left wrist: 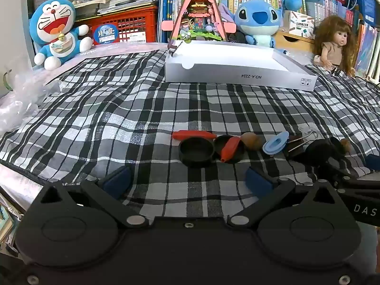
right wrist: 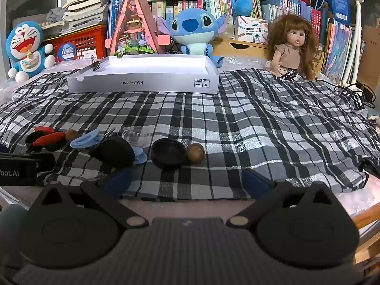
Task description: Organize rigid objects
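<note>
A row of small objects lies on the checked cloth. In the left wrist view: a black round lid (left wrist: 196, 151), red pieces (left wrist: 230, 148), a brown nut (left wrist: 251, 140), a light blue clip (left wrist: 276, 143), a binder clip (left wrist: 302, 140). My left gripper (left wrist: 188, 180) is open and empty just short of the black lid. In the right wrist view: a black lid (right wrist: 169, 153), a brown nut (right wrist: 195, 156), another black lid (right wrist: 116, 151), a blue clip (right wrist: 86, 139), a clear piece (right wrist: 135, 135). My right gripper (right wrist: 187, 182) is open and empty before them. The white box (right wrist: 144, 80) stands behind with a binder clip (right wrist: 97, 65) on its left rim.
A Doraemon plush (left wrist: 57, 32), a triangular toy house (left wrist: 199, 11), a Stitch plush (right wrist: 194, 30) and a doll (right wrist: 291, 47) line the back before bookshelves. Crinkled plastic (left wrist: 21, 99) lies at the left. The right gripper's body (left wrist: 356, 194) shows at the left view's right edge.
</note>
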`<state>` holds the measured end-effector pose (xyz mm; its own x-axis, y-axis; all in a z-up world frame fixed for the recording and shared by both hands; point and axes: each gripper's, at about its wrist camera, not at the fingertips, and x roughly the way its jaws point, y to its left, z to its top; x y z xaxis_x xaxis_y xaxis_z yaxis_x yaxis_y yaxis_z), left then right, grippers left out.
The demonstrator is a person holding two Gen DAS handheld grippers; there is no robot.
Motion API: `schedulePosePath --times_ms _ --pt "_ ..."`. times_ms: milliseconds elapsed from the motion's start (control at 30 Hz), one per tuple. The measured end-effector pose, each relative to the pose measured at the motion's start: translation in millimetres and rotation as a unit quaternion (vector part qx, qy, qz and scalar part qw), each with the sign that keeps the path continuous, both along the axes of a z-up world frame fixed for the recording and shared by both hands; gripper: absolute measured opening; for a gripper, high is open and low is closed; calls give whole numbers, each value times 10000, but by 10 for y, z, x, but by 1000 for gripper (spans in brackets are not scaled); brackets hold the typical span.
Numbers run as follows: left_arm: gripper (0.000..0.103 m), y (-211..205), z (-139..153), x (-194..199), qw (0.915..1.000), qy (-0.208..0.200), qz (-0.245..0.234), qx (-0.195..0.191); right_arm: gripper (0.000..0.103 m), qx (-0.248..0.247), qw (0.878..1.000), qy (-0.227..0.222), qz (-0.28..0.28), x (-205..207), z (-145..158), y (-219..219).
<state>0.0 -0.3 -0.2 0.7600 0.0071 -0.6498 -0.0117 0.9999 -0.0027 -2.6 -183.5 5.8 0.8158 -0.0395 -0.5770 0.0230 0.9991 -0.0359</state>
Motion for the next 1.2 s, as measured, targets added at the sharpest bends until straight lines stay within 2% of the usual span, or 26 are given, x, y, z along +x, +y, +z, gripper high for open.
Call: schedulePosePath --times_ms 1200 --pt "103 1 1 0 10000 -10 0 -18 103 8 10000 -3 1 -8 2 -8"
